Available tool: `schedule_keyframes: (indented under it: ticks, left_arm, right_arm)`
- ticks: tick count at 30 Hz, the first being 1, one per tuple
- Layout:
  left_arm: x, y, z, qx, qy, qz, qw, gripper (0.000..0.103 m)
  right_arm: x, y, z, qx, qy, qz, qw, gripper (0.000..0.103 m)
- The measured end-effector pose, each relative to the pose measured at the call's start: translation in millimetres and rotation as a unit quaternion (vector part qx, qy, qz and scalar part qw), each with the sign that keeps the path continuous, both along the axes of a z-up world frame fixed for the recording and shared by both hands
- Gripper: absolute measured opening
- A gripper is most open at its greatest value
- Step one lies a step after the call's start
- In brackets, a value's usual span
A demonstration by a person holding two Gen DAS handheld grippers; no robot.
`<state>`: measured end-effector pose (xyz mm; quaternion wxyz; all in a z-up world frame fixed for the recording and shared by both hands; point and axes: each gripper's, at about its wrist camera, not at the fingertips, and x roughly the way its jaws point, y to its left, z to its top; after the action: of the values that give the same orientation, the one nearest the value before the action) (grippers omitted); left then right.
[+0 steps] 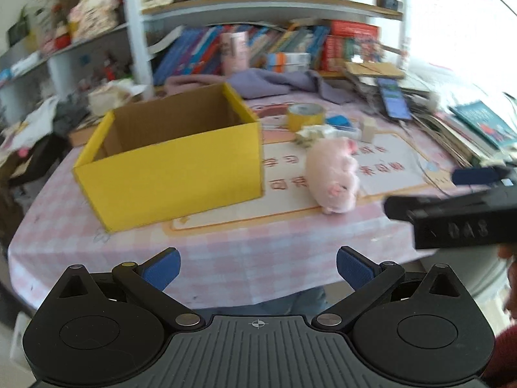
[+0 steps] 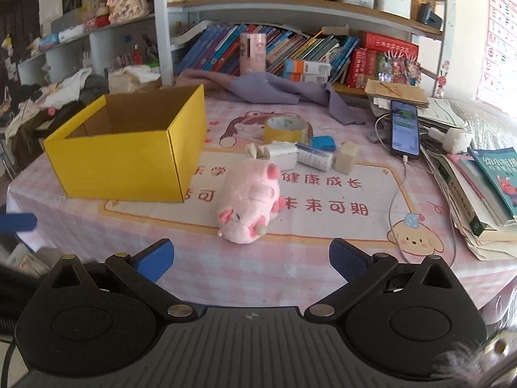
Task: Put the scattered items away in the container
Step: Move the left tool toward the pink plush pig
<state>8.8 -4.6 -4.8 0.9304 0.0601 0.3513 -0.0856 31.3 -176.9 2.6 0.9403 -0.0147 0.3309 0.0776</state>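
An open yellow cardboard box (image 1: 171, 174) (image 2: 122, 165) stands on the left of the table, and nothing shows inside it. A pink plush pig (image 1: 334, 177) (image 2: 248, 200) lies to its right. Behind the pig are a yellow tape roll (image 2: 286, 129) (image 1: 303, 116), a blue pad (image 2: 323, 142), a white tape dispenser (image 2: 281, 155), a white tube (image 2: 315, 158) and a beige block (image 2: 347, 158) (image 1: 368, 129). My left gripper (image 1: 258, 268) is open near the table's front edge. My right gripper (image 2: 251, 260) is open in front of the pig, nothing between its fingers.
A phone (image 2: 404, 129) on a charging cable lies at the right beside stacked books (image 2: 484, 187). A purple cloth (image 2: 274, 90) lies at the back under bookshelves (image 2: 290, 3). Clothes pile up left of the table (image 2: 290, 274). My right gripper's body (image 1: 465, 223) juts in from the right.
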Motion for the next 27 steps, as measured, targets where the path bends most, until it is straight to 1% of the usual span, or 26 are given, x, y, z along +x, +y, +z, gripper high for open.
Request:
schedule_keyframes:
  ticks: [2,5,8,11,14,16,18,22,27]
  left_arm:
    - [-1.1,-5.6,0.3,0.005,-0.001,-0.014,0.9999,0.103]
    - [-2.6,-10.6,1.2,-0.006,-0.003,-0.038,0.9993,0.103]
    - [-1.0,-18.8,-0.8,0.015,0.001,-0.045,0.9989,0.103]
    - [2.0,-21.5,-0.4,0.031,-0.006,-0.043,0.9986,0.103]
    - [8.2,-22.0,1.2,0.022,-0.009,-0.038,0.9990,0.103]
    - [14.1,-23.7,1.2,0.010,-0.002,-0.040,0.9992,0.103]
    - [19.5,-27.7,-0.1,0.003,0.004,-0.046,0.9989,0.103]
    - [29.2,-42.4,-4.9,0.010,0.010,-0.058,0.9982,0.103]
    - [45.6,-59.9,-7.5,0.007,0.012,-0.069,0.9975,0.103]
  right_arm:
    - [-0.8,-1.1,-0.8,-0.003,0.003,-0.006,1.000,0.103]
    - [-3.5,-0.4,-1.8,-0.017,-0.001,-0.006,1.000,0.103]
    - [-3.3,-2.5,0.0,-0.030,-0.016,0.005,0.999,0.103]
    - [0.9,-11.0,3.5,-0.033,-0.024,0.010,0.999,0.103]
    - [5.2,-22.5,0.5,-0.014,-0.002,-0.007,1.000,0.103]
    - [6.0,-25.8,-2.7,-0.014,0.008,-0.017,1.000,0.102]
    - [6.7,-28.4,-4.1,-0.015,0.009,-0.017,1.000,0.101]
    - [12.9,-36.6,-3.1,-0.021,0.003,-0.016,1.000,0.101]
    - [28.2,-53.1,-5.5,-0.023,0.008,-0.019,1.000,0.092]
